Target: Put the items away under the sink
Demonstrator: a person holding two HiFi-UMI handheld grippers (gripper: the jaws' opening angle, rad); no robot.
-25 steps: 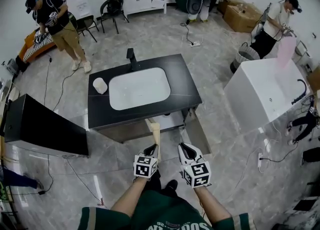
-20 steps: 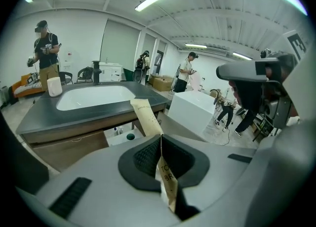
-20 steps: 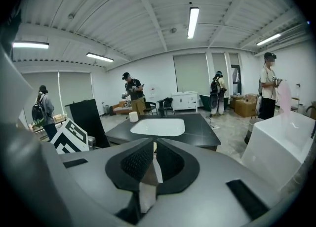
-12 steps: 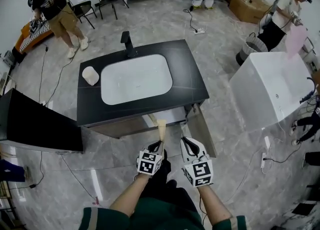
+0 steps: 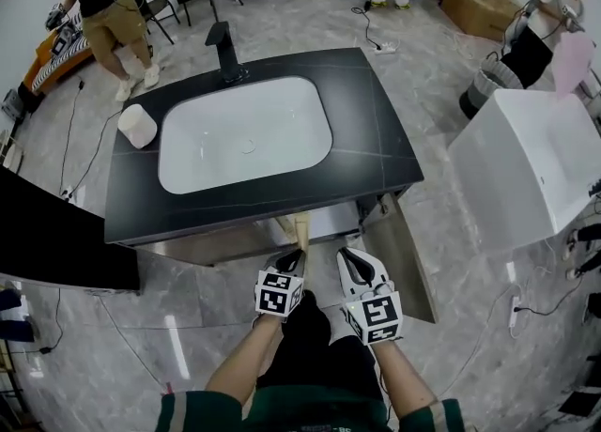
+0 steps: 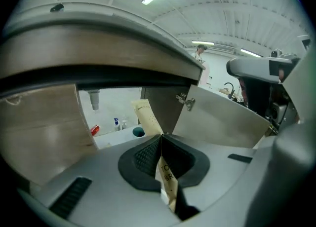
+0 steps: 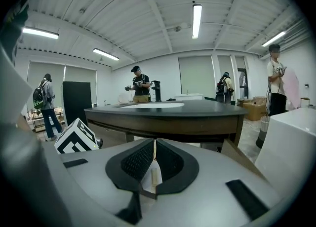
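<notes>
Grey stone-tiled flooring (image 5: 188, 327) surrounds a freestanding vanity with a black countertop (image 5: 376, 139), a white basin (image 5: 244, 134) set into it and a black faucet (image 5: 223, 50) at its far edge. A white roll-shaped item (image 5: 137, 126) stands on the countertop to the left of the basin. Below the near edge, the cabinet door (image 5: 408, 252) on the right side stands swung open. The left gripper (image 5: 291, 259) is clamped on a slim tan paper packet (image 5: 300, 230), which is pinched at mid-length, so that its upper end projects past the jaw tips towards the cabinet opening under the countertop. In the left gripper view the packet sits tilted, with dark print on the part behind the pads. Beyond it the cabinet interior shows a red item (image 6: 94, 130), small bottles (image 6: 116, 123) and a teal round object (image 6: 138, 132) on the shelf. The right gripper (image 5: 349, 256) is just beside the left one, near the open door. Its jaws are together, with nothing reaching past the tips. A pale sliver shows low between its pads, and I cannot tell what it is. Two persons (image 5: 103, 7) stand well apart at the far side of the room. A white tub-like unit (image 5: 526, 177) sits to the right.
</notes>
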